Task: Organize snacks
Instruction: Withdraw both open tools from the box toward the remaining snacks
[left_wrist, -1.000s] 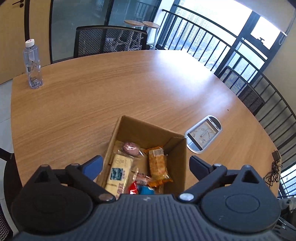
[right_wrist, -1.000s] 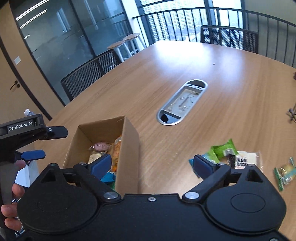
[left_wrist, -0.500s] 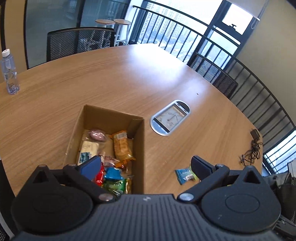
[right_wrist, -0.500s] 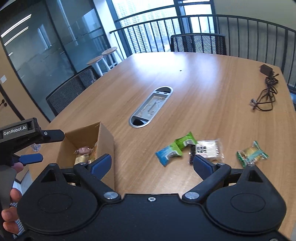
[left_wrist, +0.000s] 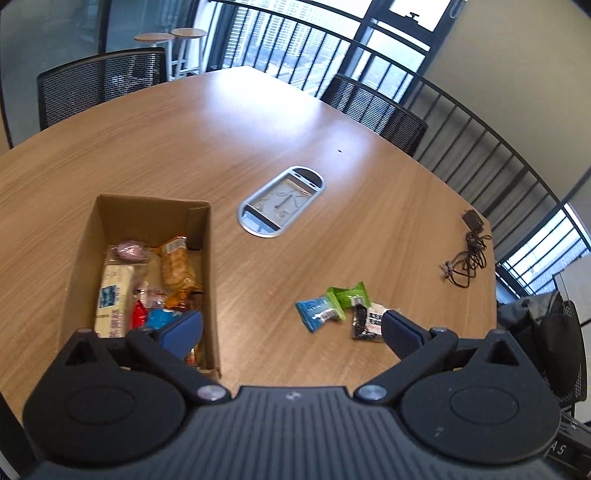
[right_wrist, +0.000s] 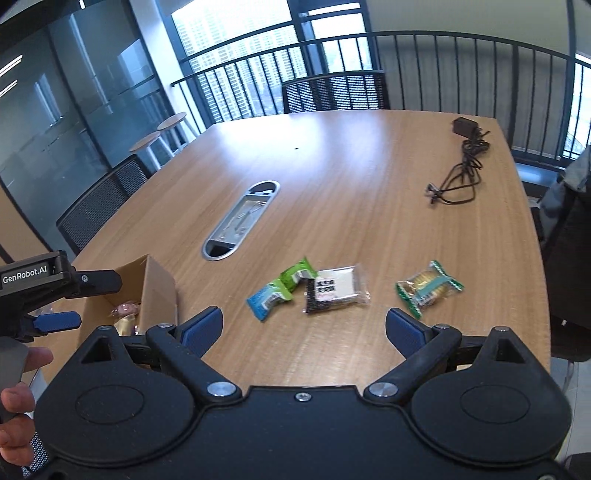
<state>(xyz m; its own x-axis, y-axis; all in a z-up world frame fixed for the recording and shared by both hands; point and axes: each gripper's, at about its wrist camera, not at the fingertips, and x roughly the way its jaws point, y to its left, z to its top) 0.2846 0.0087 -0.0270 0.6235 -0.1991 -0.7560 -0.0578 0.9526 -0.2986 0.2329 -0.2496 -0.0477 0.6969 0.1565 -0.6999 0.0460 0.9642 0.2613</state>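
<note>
The right gripper (right_wrist: 303, 326) is wide open and holds nothing. Just past its blue fingers (right_wrist: 404, 332), in the middle of the frame, lie four snacks on the wood table (right_wrist: 351, 177): a blue pack (right_wrist: 266, 298), a green pack (right_wrist: 297, 274), a clear flat pack (right_wrist: 335, 288) and a round cookie pack (right_wrist: 428, 288). The left gripper (left_wrist: 291, 328) is wide open and empty too. At its lower left sits a brown box (left_wrist: 207, 258) full of shiny snacks. A black cord (right_wrist: 461, 173) lies far off, upper right.

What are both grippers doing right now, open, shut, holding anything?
Left gripper: open, holding nothing, above the cardboard box edge.
Right gripper: open, holding nothing, above the table.
</note>
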